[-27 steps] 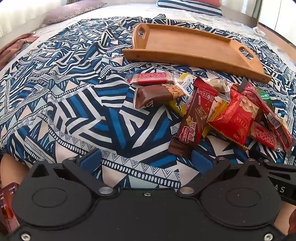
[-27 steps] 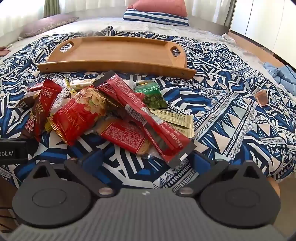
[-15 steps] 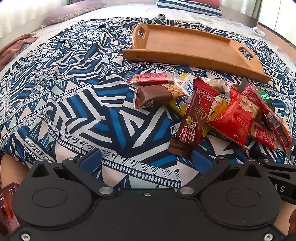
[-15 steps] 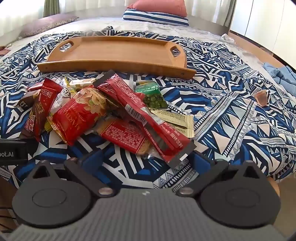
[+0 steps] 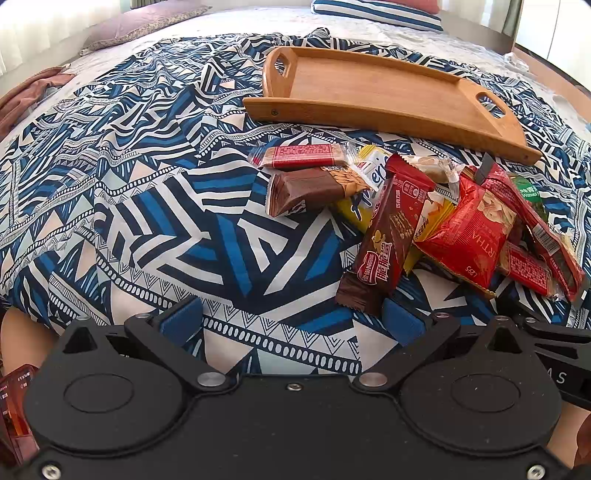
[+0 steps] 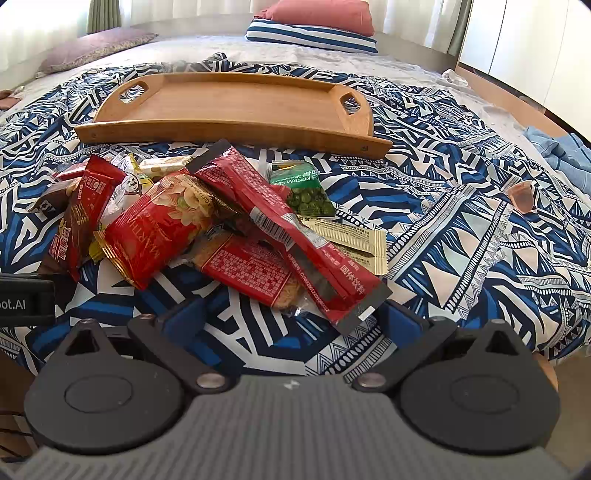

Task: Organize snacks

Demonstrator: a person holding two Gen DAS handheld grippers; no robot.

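A pile of snack packets lies on a blue patterned bedspread in front of an empty wooden tray. In the left wrist view I see a brown bar, a red wafer bar and a red nut bag. In the right wrist view I see that nut bag, a long red pouch and a green wasabi pea bag. My left gripper is open and empty, low at the bed's near edge. My right gripper is open and empty just before the pile.
The bedspread covers the bed. Pillows lie at the far end. A blue cloth and a small brown object lie to the right. The other gripper's body shows at the left edge.
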